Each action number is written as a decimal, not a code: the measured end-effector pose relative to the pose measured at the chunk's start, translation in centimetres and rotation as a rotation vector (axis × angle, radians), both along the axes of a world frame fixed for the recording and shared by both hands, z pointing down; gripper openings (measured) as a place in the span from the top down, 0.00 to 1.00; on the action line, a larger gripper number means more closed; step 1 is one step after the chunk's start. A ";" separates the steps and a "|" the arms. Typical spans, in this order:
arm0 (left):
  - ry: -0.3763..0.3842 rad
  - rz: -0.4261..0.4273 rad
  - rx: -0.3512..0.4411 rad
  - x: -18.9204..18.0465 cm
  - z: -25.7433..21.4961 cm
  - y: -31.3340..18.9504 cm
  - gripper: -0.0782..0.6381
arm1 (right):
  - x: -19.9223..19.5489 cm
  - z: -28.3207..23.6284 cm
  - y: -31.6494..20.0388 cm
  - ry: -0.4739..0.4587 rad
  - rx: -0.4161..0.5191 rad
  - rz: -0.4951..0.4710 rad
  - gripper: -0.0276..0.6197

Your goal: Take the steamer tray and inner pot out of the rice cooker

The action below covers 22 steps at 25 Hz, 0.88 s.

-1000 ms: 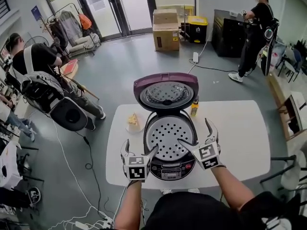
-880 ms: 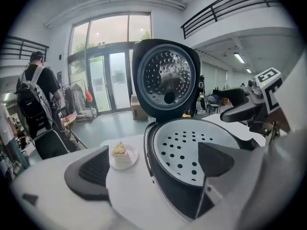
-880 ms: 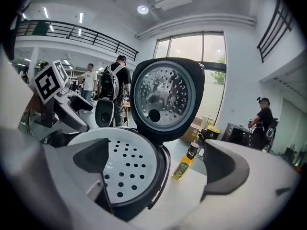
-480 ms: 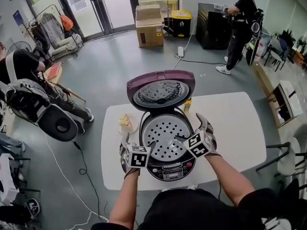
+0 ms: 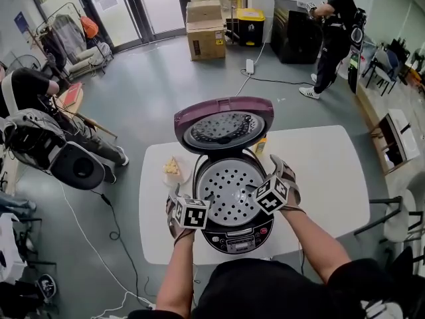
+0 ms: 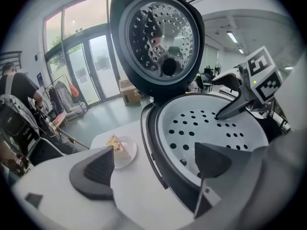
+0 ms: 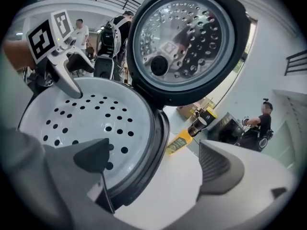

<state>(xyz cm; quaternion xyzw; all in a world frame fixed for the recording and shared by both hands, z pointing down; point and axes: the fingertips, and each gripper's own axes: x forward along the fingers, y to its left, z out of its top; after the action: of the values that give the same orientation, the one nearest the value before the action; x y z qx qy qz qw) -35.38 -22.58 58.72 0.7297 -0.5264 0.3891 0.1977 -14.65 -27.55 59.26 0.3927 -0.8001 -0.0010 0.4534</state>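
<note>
Straddling the steamer tray (image 5: 230,193) rim

Bright daylight from glass doors (image 5: 139,5), soft shadows, fisheye-warped dark-cornered gripper views

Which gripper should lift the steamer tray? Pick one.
Left gripper, narrowly: its open jaws, which have just been closing a little, straddle the steamer tray edge and the rice cooker wall. The right gripper straddles the opposite edge, open too, so both could lift together.

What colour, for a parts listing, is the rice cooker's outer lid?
Dark purple; the lid shows its outer shell best in the head view.
</note>
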 end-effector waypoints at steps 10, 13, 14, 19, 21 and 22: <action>-0.054 0.064 0.030 0.9 0.2 -0.3 0.36 | 0.2 0.1 -0.6 -0.015 -0.004 0.012 0.20; -0.100 0.088 0.052 1.3 0.2 0.0 0.48 | -0.3 -0.1 0.0 -0.012 0.030 -0.007 0.39; -0.109 0.093 0.054 1.3 0.2 0.1 0.51 | -0.6 -0.1 0.2 -0.014 0.037 -0.016 0.46; -0.131 0.110 0.051 1.4 0.2 0.2 0.59 | -1.4 0.1 0.8 -0.025 0.016 -0.050 0.64; -0.140 0.112 0.055 1.6 0.1 0.1 0.59 | -1.4 0.0 0.9 -0.016 0.027 -0.058 0.67; -0.146 0.113 0.058 1.7 0.0 0.1 0.60 | -1.4 0.0 0.9 -0.011 0.033 -0.063 0.69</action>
<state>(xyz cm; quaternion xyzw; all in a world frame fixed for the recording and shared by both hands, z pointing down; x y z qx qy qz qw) -33.71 -22.51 58.72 0.7333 -0.5086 0.4362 0.1154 -16.03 -26.65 59.24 0.3748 -0.8144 -0.0263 0.4422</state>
